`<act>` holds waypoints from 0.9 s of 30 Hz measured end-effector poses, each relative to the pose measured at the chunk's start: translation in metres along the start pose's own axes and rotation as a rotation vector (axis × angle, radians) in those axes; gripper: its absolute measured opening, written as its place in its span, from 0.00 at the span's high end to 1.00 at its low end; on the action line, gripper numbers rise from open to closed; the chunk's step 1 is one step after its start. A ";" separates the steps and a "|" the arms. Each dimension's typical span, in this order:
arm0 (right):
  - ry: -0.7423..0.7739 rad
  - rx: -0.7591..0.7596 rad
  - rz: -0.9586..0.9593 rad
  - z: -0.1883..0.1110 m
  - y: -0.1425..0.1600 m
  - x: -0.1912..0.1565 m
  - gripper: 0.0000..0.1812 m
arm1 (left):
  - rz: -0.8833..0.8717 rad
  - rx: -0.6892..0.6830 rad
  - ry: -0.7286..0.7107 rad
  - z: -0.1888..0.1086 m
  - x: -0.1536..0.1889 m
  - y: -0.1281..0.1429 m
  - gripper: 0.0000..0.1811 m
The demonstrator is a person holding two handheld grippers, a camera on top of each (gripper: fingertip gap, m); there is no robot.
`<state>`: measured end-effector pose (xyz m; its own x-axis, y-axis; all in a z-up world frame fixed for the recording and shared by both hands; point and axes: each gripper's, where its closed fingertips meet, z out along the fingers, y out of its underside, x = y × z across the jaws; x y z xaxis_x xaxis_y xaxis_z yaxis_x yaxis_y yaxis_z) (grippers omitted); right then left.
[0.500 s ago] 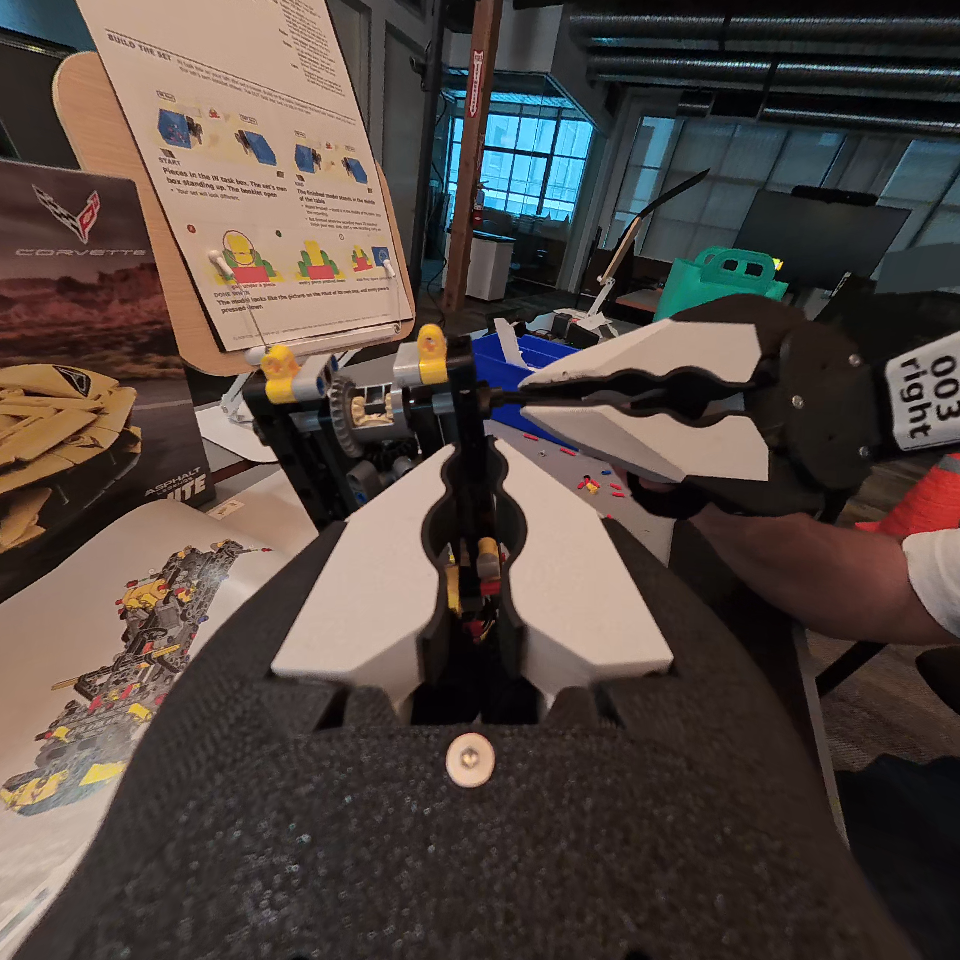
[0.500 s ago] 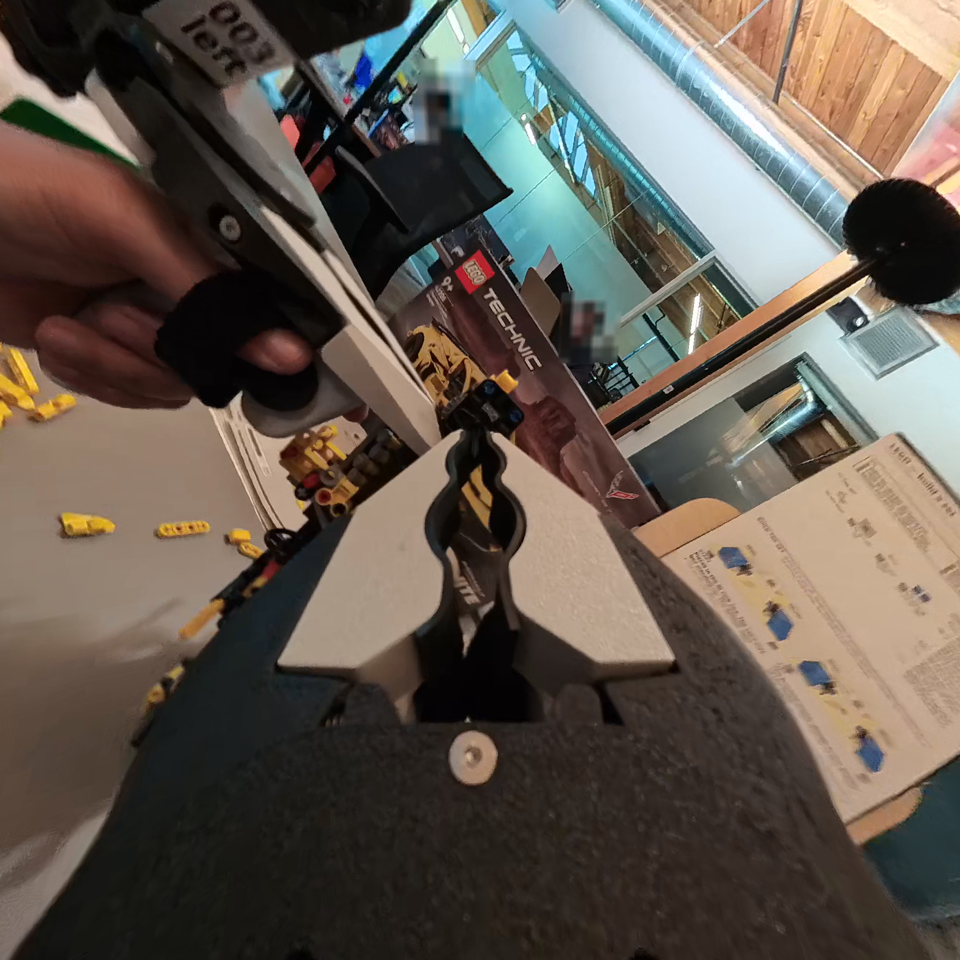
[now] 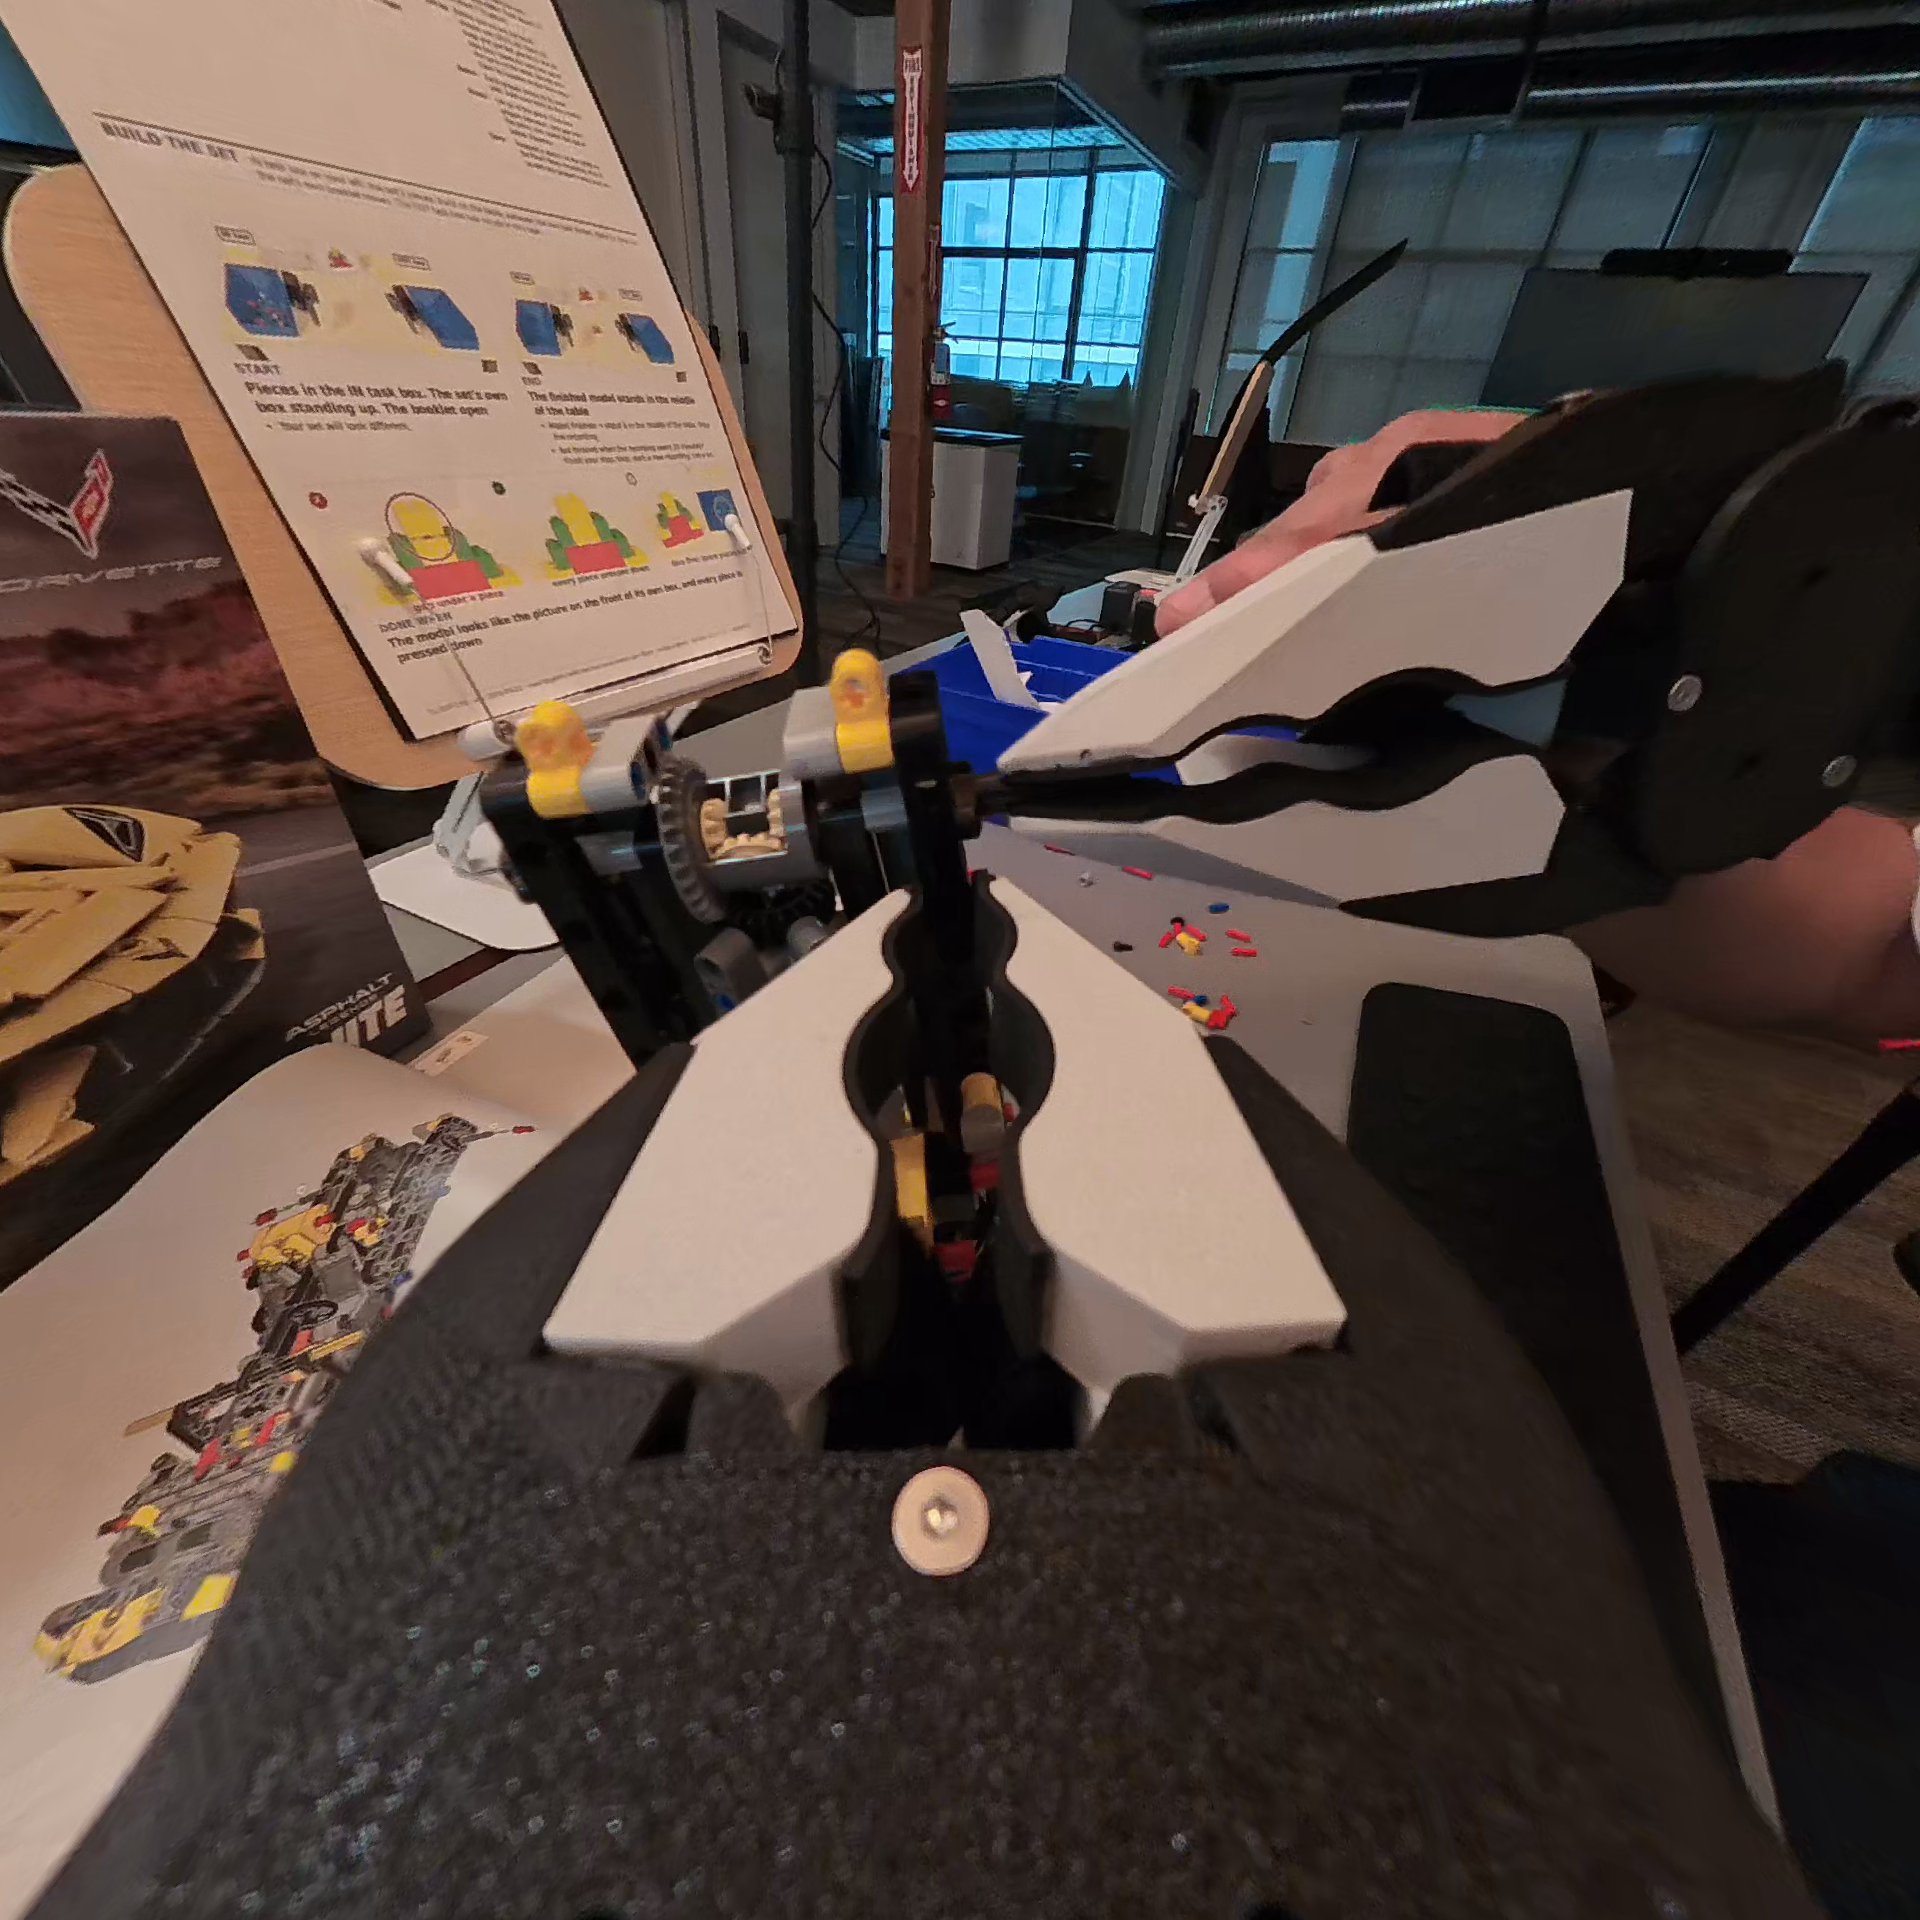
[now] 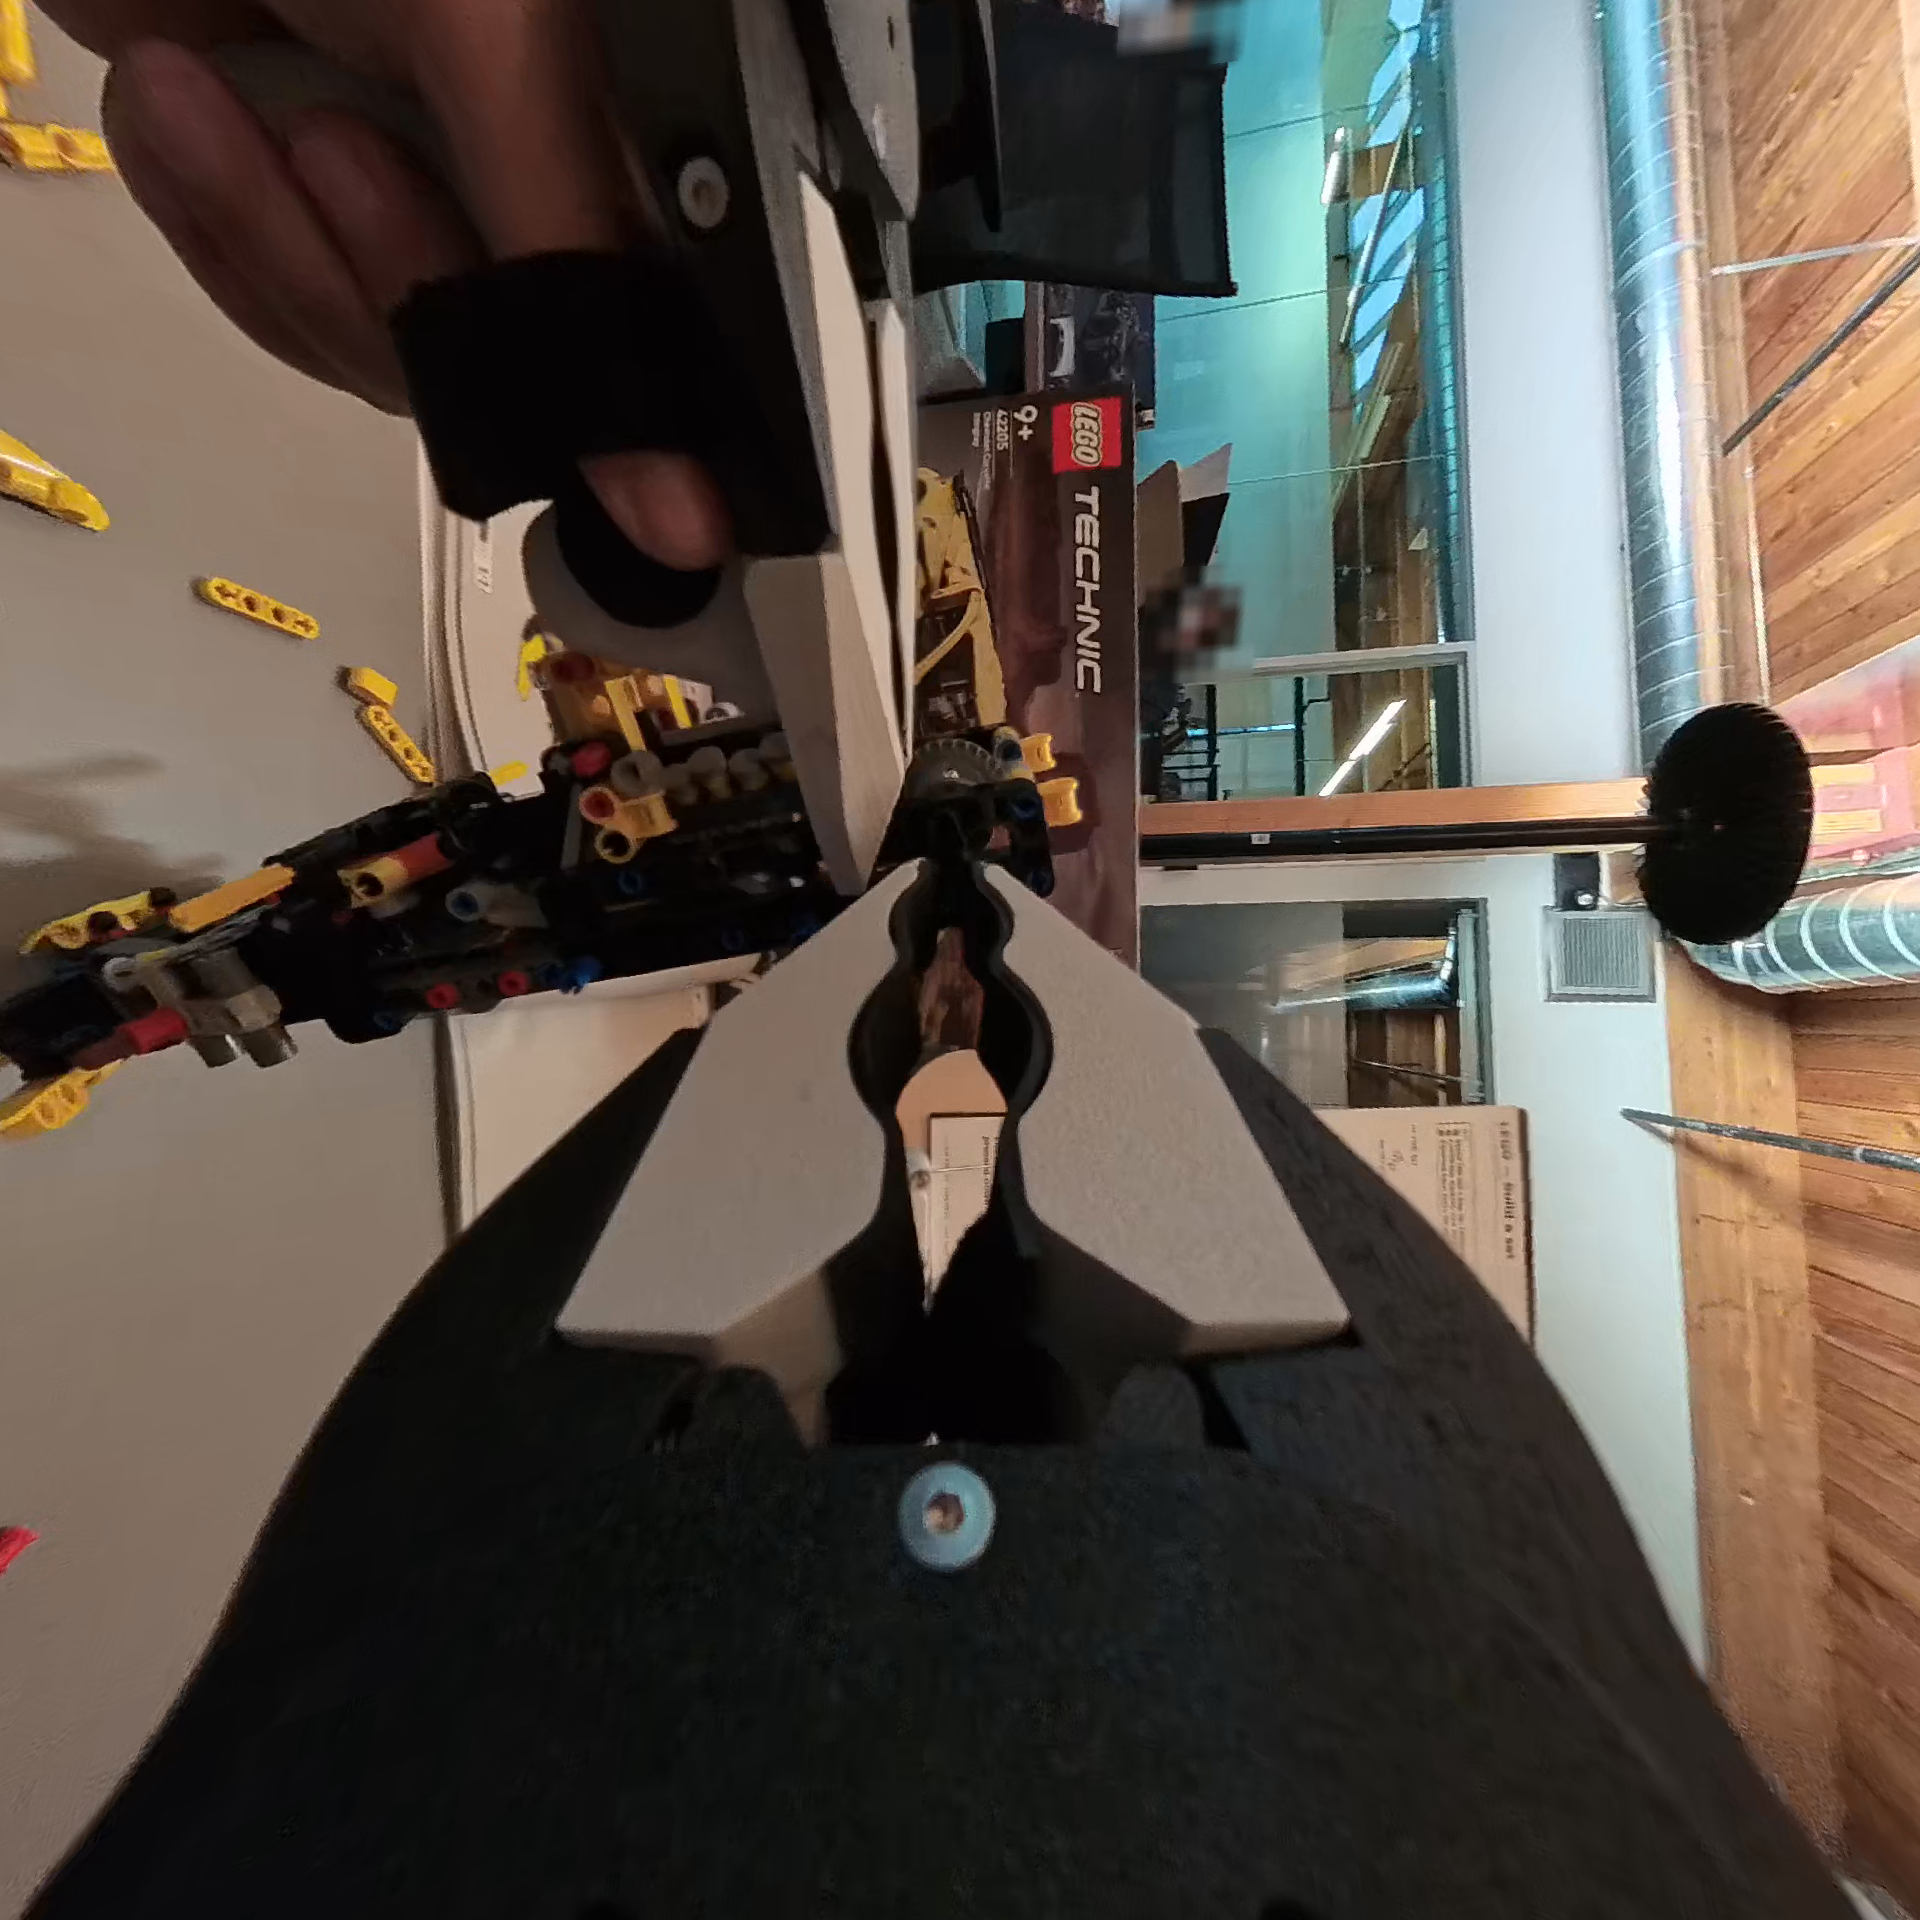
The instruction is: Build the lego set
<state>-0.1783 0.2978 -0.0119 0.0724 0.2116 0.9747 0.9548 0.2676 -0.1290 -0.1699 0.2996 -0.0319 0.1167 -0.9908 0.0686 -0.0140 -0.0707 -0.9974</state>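
Note:
The partly built lego model [image 3: 727, 821] is a black frame with grey gears and yellow connectors, held up above the table. My left gripper [image 3: 943, 894] is shut on one of its upright black beams. My right gripper [image 3: 1003, 784] comes in from the right and its tips are shut on a short black pin [image 3: 975, 800] sticking out of that beam. In the right wrist view the right gripper [image 4: 943, 868] pinches the same pin at the model's end. The long model [image 4: 468, 904] stretches left there, and the left gripper's fingers [image 4: 831, 623] clamp it from above.
The lego box [image 3: 156, 779] stands at the left behind an open booklet [image 3: 208, 1299]. A task sheet on a wooden stand [image 3: 436, 364] is behind the model, with a blue bin [image 3: 997, 686] beside it. Small loose pieces [image 3: 1195, 966] and yellow beams [image 4: 260, 608] lie on the table. A black pad [image 3: 1475, 1143] lies at the right. My two grippers' fingertips are within a few centimetres of each other.
The right gripper has rolled about its axis while staying on the pin, so its view has turned. The left gripper and the model have barely moved.

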 end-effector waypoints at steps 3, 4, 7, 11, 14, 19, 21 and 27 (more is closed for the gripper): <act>-0.001 0.012 -0.006 -0.003 0.000 0.000 0.98 | 0.013 -0.001 0.002 0.001 0.002 0.000 0.96; 0.009 0.008 -0.006 -0.003 0.001 0.000 0.98 | 0.017 -0.001 -0.002 0.001 0.003 0.000 0.96; 0.002 0.015 0.190 -0.005 0.001 -0.002 0.98 | -0.024 0.004 0.023 0.003 0.004 0.000 0.96; -0.194 0.100 0.392 -0.015 -0.004 -0.016 0.79 | -0.035 0.014 0.028 0.000 0.001 0.000 0.96; -0.252 0.221 0.503 -0.026 -0.007 -0.006 0.78 | -0.001 0.010 0.068 -0.001 0.009 0.000 0.96; -0.624 0.382 0.750 -0.029 -0.004 -0.013 0.60 | 0.113 -0.003 0.172 -0.001 0.034 0.004 0.96; -0.694 0.454 0.809 -0.032 -0.009 -0.015 0.63 | 0.120 -0.005 0.179 -0.001 0.036 0.004 0.96; -0.676 0.555 0.897 -0.030 -0.012 -0.013 0.71 | 0.113 -0.002 0.180 -0.001 0.035 0.004 0.96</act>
<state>-0.1820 0.2639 -0.0176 0.3138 0.9196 0.2364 0.3837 0.1049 -0.9175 -0.1667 0.2644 -0.0334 -0.0648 -0.9971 -0.0407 -0.0194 0.0420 -0.9989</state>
